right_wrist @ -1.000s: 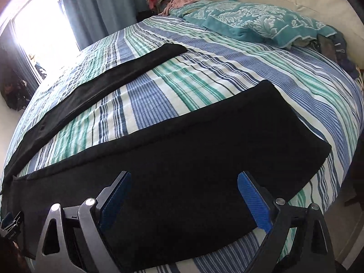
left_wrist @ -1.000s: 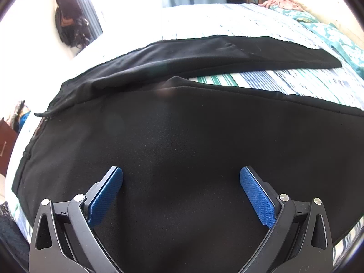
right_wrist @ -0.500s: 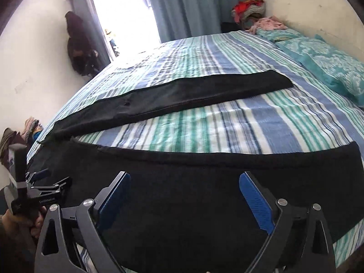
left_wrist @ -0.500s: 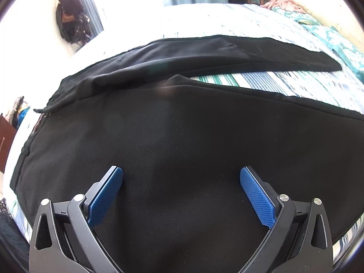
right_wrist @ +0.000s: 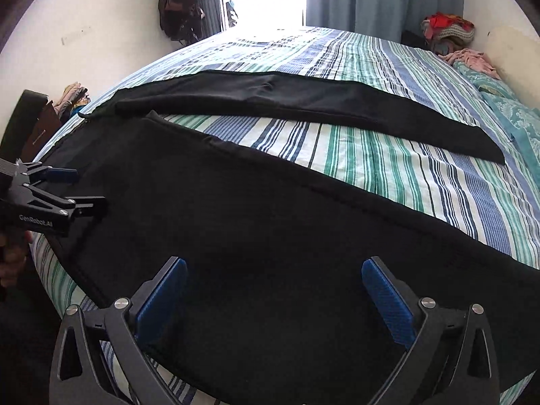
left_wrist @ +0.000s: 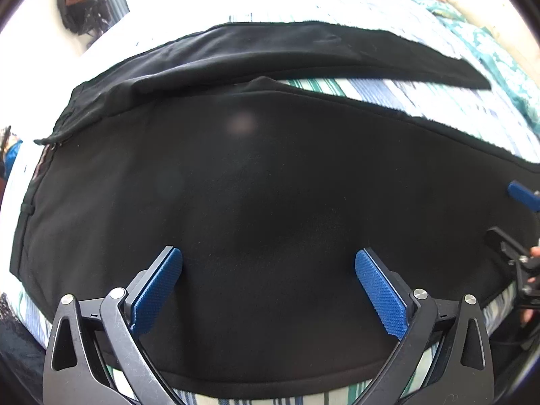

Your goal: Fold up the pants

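Hovering wide open and empty over the black pants (right_wrist: 270, 236) on the bed (right_wrist: 371, 155), both the left gripper (left_wrist: 268, 281) and right gripper (right_wrist: 274, 287), its jaws just widened, should pinch the near leg's edge and carry it evenly onto the far leg.

Matt black cloth pants (right_wrist: 256, 216)

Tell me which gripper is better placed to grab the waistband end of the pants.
Left, probably. The left gripper hangs open over the pants near the waistband; the right gripper is open further along the near leg.
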Demonstrator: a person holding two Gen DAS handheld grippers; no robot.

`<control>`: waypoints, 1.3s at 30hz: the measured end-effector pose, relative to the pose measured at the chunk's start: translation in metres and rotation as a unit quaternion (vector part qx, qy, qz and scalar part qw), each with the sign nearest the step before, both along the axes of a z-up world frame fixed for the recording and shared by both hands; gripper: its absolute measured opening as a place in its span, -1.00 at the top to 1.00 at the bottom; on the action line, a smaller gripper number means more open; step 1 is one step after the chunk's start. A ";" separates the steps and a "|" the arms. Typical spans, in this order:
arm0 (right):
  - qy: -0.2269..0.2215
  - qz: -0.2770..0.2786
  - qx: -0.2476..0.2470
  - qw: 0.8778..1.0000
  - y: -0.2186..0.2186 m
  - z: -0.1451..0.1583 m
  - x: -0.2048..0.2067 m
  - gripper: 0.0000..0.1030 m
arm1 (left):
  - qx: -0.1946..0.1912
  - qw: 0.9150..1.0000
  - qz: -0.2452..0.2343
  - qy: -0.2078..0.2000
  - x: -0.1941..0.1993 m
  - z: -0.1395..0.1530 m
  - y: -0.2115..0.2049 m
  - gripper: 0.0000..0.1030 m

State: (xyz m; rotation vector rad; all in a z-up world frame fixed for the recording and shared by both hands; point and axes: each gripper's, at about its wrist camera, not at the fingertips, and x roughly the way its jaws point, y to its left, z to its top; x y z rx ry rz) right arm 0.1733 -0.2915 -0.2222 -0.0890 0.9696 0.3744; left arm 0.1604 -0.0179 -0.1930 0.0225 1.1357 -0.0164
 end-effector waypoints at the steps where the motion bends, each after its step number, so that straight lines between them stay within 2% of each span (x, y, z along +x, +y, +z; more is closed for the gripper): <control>1: 0.004 -0.003 -0.004 1.000 0.000 -0.003 0.000 -0.99 | -0.010 1.000 0.006 -0.008 -0.002 0.004 0.007 -0.99; 3: 0.006 -0.012 -0.012 1.000 -0.004 -0.006 0.000 -0.99 | -0.031 0.999 0.029 -0.024 0.000 0.012 0.028 -0.99; 6: 0.012 -0.025 -0.012 1.000 -0.011 -0.008 -0.001 -0.99 | -0.052 0.993 0.093 -0.047 0.018 0.027 0.079 -0.99; 9: 0.017 -0.031 -0.007 0.999 -0.014 -0.011 -0.001 -1.00 | -0.061 0.980 0.174 -0.071 0.047 0.044 0.139 -0.98; 11: 0.017 -0.030 -0.010 0.999 -0.013 -0.012 -0.001 -1.00 | -0.064 0.974 0.195 -0.095 0.069 0.055 0.168 -0.98; 15: 0.016 -0.034 -0.009 0.999 -0.012 -0.014 0.003 -1.00 | -0.002 0.983 0.162 -0.088 0.118 0.051 0.172 -0.98; 17: 0.017 -0.035 -0.008 0.999 -0.011 -0.016 0.005 -1.00 | 0.033 0.988 0.137 -0.062 0.135 0.030 0.162 -0.98; 19: 0.016 -0.036 -0.009 0.999 -0.010 -0.016 0.006 -1.00 | 0.074 0.990 0.117 -0.020 0.139 -0.004 0.154 -0.99; 20: 0.015 -0.036 -0.009 0.999 -0.010 -0.016 0.006 -1.00 | 0.073 0.990 0.114 -0.025 0.136 -0.010 0.158 -0.99; 21: 0.014 -0.037 -0.009 0.999 -0.010 -0.017 0.006 -1.00 | 0.064 0.989 0.121 -0.050 0.127 -0.009 0.159 -0.99; 23: 0.014 -0.039 -0.008 0.999 -0.010 -0.017 0.007 -1.00 | 0.045 0.988 0.136 -0.055 0.121 -0.005 0.162 -0.99; 26: 0.019 -0.038 -0.009 0.999 -0.010 -0.016 0.009 -1.00 | 0.019 0.988 0.128 -0.082 0.120 0.018 0.160 -0.98; 30: 0.025 -0.029 -0.013 0.999 -0.010 -0.015 0.010 -1.00 | 0.002 0.990 0.090 -0.111 0.156 0.045 0.140 -0.98; 33: 0.032 -0.028 -0.014 0.999 -0.009 -0.015 0.012 -1.00 | -0.002 0.988 0.092 -0.122 0.196 0.048 0.132 -0.98; 36: 0.049 -0.023 -0.015 0.998 -0.012 -0.008 0.016 -0.99 | 0.007 0.988 0.111 -0.111 0.228 0.029 0.132 -0.98; 39: 0.016 -0.042 0.004 0.999 -0.038 0.019 0.027 -0.99 | 0.005 0.992 0.116 -0.054 0.243 -0.013 0.135 -0.98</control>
